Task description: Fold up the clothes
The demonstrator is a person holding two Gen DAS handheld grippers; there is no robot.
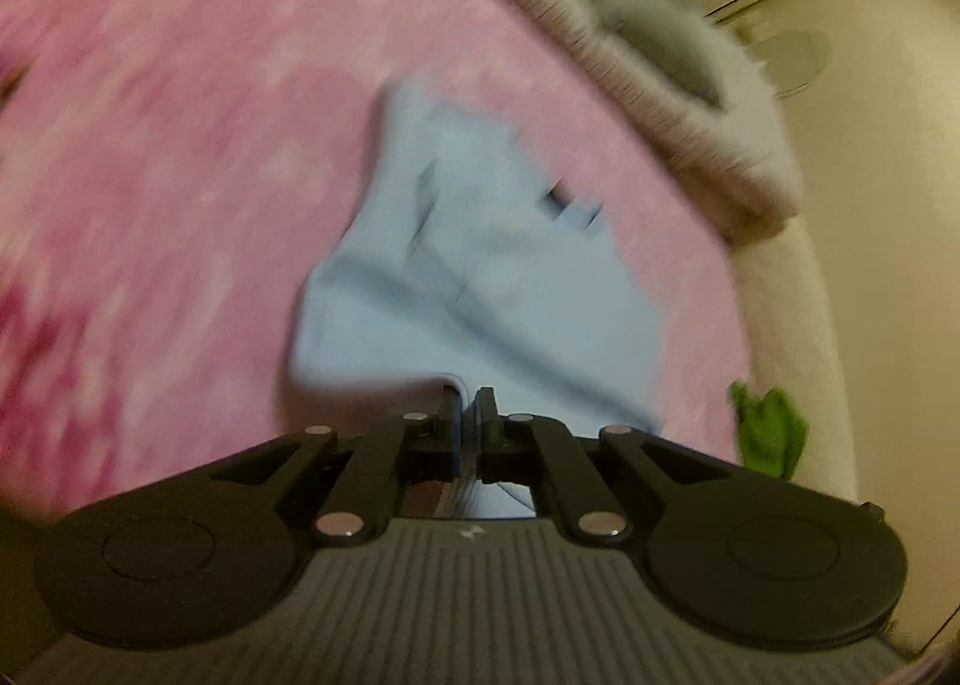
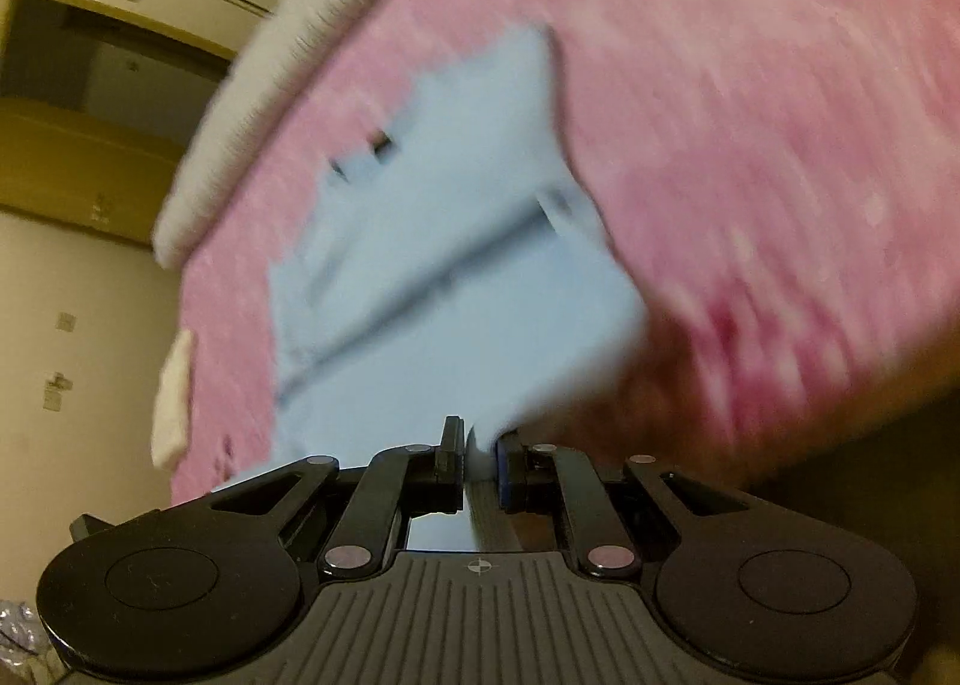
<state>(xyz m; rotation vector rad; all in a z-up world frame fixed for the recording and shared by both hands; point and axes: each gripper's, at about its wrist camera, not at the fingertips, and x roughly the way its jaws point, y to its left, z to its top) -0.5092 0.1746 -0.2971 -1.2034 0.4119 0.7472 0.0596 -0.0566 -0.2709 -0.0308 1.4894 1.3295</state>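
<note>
A light blue garment (image 1: 480,277) lies on a pink patterned bedspread (image 1: 180,145), its near edge raised off the bed. My left gripper (image 1: 469,398) is shut on that near edge, with blue cloth pinched between its black fingers. In the right wrist view the same blue garment (image 2: 444,241) runs from the bed up to my right gripper (image 2: 479,439), which is shut on another part of the near edge. Both views are blurred by motion. Small dark marks show at the garment's far part.
A grey-white fluffy blanket (image 1: 690,61) lies along the bed's far edge. Something green (image 1: 768,433) sits at the bed's right edge. A cream floor (image 1: 870,205) and wooden cupboards (image 2: 90,133) lie beyond the bed. A white piece of cloth (image 2: 174,403) hangs at the bed's side.
</note>
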